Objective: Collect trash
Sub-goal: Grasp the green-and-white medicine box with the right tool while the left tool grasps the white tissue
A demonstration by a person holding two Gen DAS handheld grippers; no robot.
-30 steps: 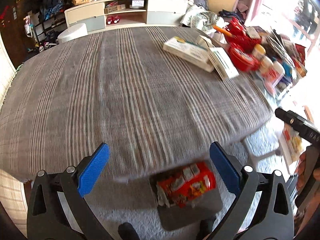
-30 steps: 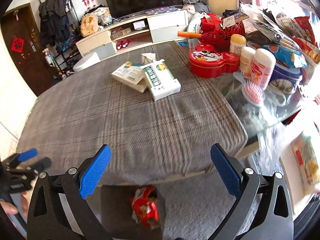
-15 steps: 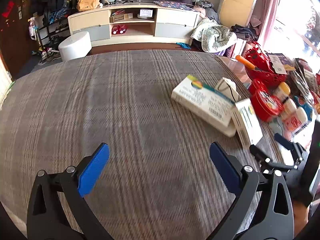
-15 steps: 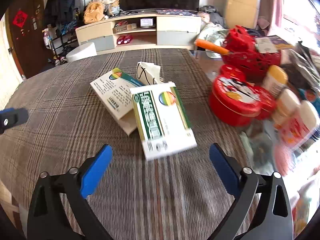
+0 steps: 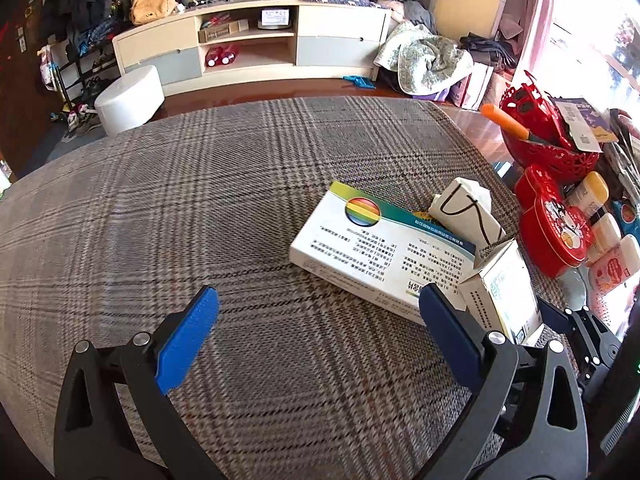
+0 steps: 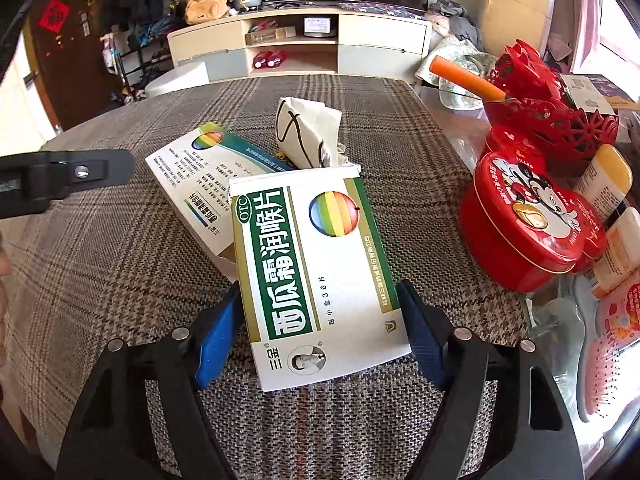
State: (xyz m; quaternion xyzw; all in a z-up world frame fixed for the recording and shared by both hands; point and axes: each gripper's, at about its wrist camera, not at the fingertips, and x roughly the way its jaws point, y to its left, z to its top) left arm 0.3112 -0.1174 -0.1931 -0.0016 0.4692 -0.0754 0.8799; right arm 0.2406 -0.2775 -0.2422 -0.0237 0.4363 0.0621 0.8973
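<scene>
Two white and green medicine boxes lie on the plaid tablecloth. The nearer box [image 6: 320, 276] lies between the blue pads of my right gripper [image 6: 320, 328], whose jaws stand on either side of it, close to its edges; whether they press it I cannot tell. The second box [image 5: 380, 252] lies flat behind it, with a crumpled white paper bag [image 5: 468, 212] at its far side. My left gripper [image 5: 316, 336] is open and empty over the cloth, just left of the second box. The nearer box also shows in the left wrist view [image 5: 508, 292].
A red Mickey tin [image 6: 528, 224], a red basket [image 6: 552, 120] with an orange-handled tool, lotion bottles [image 6: 608, 176] and a pink hairbrush [image 6: 608, 376] crowd the table's right side. A TV cabinet [image 5: 256, 44] and a white stool [image 5: 130, 100] stand beyond the table.
Both grippers have moved forward from the table's near edge, over the cloth, to the boxes. The right gripper's jaws have come around the nearer box and narrowed.
</scene>
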